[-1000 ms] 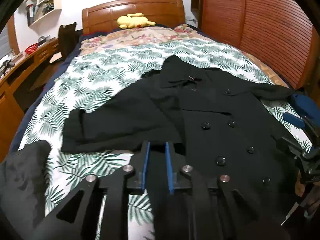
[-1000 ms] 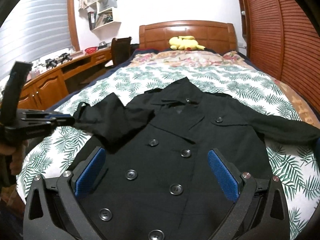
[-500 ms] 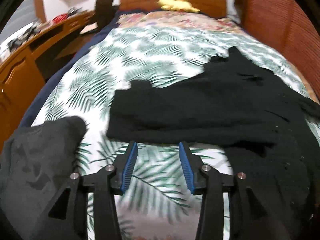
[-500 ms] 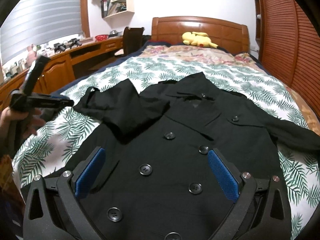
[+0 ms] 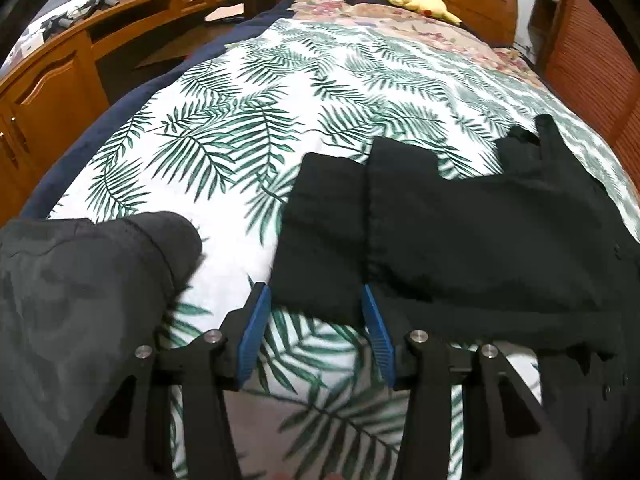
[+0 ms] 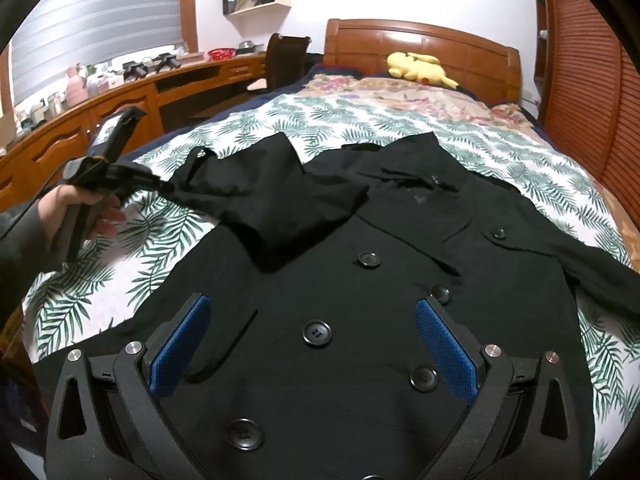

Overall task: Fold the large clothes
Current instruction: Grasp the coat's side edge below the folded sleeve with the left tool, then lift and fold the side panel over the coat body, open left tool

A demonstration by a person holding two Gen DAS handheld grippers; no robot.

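A black double-breasted coat lies front up on the leaf-print bed cover. Its left sleeve is folded across the chest, with the cuff pointing to the bed's left edge. My left gripper is open, its blue pads either side of the cuff's near corner; it also shows in the right wrist view. My right gripper is wide open and empty above the coat's lower buttons. The right sleeve lies stretched out to the right.
A dark grey sleeve of the person's arm fills the lower left. A wooden desk runs along the bed's left side. A yellow plush toy lies by the headboard. Slatted wardrobe doors stand on the right.
My left gripper opened, swung left from the coat's hem and moved in on the folded sleeve's cuff. My right gripper stayed open and drifted slightly over the coat front.
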